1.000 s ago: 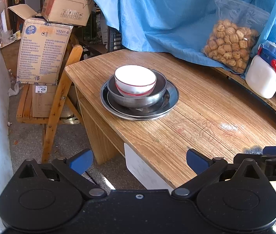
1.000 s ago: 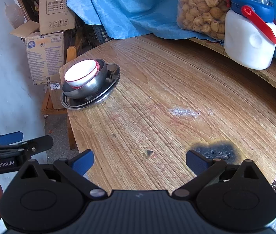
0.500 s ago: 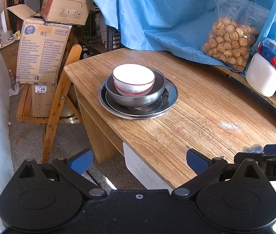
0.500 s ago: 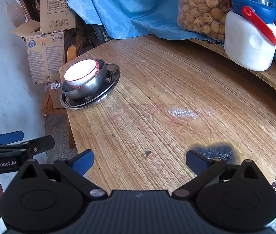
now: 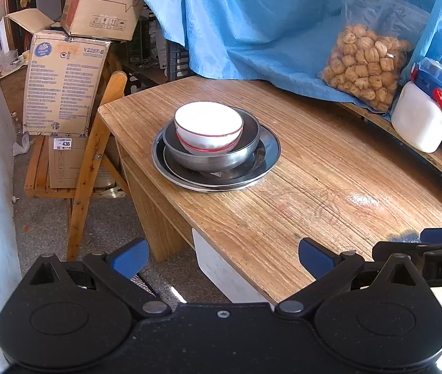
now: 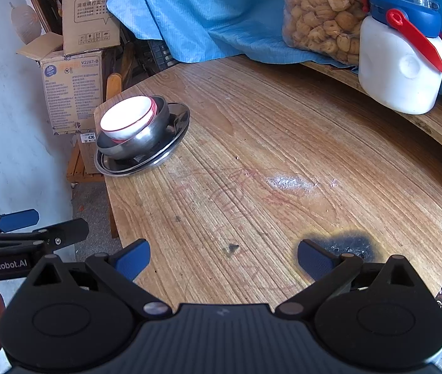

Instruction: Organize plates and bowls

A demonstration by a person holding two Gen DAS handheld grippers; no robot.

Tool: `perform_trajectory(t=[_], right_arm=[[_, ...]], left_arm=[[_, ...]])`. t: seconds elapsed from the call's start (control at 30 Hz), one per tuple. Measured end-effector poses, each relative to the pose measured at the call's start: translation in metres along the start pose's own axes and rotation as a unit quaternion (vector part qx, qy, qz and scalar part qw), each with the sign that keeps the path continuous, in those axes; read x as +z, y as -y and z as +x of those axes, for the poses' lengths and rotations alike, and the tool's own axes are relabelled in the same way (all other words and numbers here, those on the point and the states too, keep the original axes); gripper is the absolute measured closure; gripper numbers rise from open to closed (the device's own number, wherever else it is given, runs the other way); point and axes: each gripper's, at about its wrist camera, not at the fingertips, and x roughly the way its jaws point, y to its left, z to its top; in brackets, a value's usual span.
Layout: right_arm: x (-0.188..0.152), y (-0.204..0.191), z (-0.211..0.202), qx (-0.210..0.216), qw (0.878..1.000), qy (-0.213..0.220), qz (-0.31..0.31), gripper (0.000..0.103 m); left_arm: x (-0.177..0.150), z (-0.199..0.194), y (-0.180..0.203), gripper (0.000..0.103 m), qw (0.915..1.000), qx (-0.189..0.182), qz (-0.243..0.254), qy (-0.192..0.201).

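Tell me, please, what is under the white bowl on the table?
The white bowl sits inside a steel bowl, which stands on wide steel plates, apparently two nested, on the wooden table. The steel bowl's bottom is covered, so I cannot see whether anything lies in it.

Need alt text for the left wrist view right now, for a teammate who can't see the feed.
A white bowl sits nested in a steel bowl on stacked steel plates near the wooden table's far-left corner. The open, empty left gripper hangs over the near edge, well short of the stack.
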Motion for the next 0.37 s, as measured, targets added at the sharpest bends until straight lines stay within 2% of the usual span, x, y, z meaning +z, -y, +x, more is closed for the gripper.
perform_trajectory(t=[0.37], right_arm=[[0.0066,0.0081,0.0043,-0.001,1.0,0.001,0.006,0.0]], left_arm=[[0.0058,0.0051,0.0057,0.001,0.9999,-0.006,0.009,-0.001]])
